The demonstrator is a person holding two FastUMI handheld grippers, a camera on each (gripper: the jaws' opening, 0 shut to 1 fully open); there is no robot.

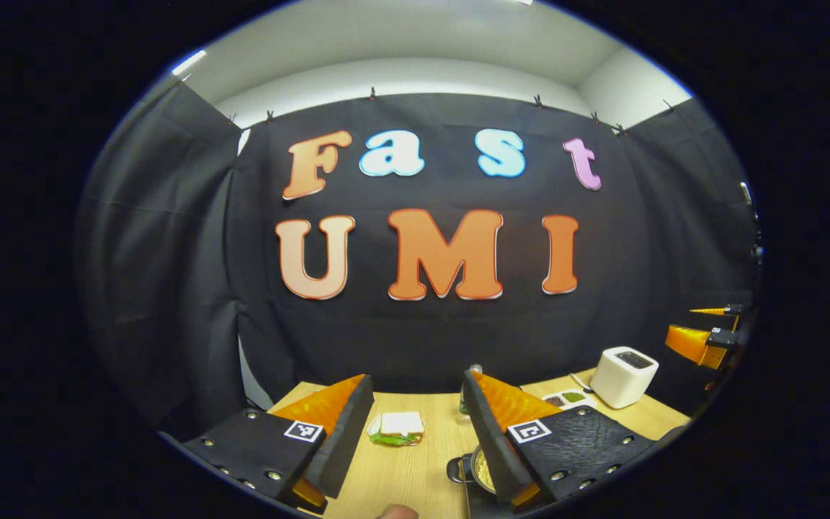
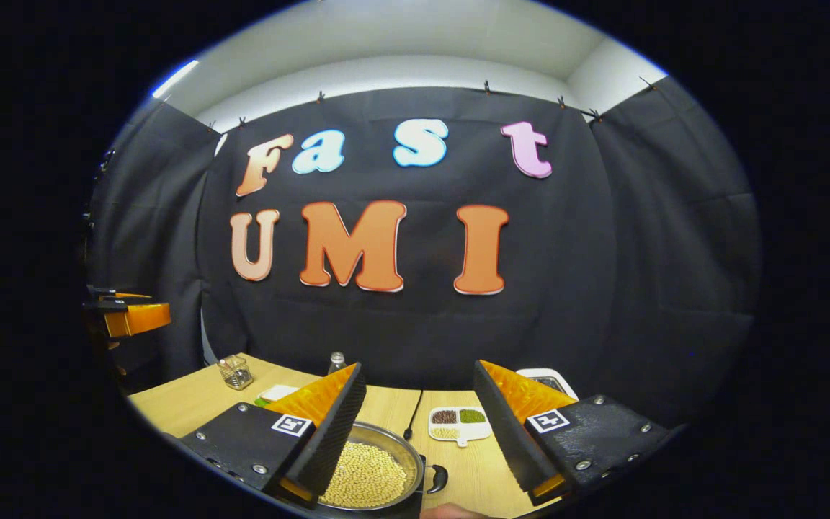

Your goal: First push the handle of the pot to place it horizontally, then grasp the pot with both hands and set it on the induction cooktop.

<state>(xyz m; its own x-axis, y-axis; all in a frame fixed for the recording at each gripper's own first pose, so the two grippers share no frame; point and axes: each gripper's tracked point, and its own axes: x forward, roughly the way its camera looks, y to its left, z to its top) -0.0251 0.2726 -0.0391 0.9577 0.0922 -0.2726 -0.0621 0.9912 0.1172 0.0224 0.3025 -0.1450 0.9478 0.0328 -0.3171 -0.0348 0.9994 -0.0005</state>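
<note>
Both claws are held above the bench (image 2: 170,407) with jaws apart and nothing between them: the left claw (image 1: 415,432) and the right claw (image 2: 418,425). The pot (image 2: 368,472), filled with pale beans, rests on the bench below the right claw, ungrasped. Judged from this, pushing the handle, the two-handed grasp and placement on the cooktop all remain

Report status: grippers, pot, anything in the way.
Left gripper open, right gripper open, both holding nothing. Pot of beans on table, untouched. Sandwich ahead of left fingers.
</note>
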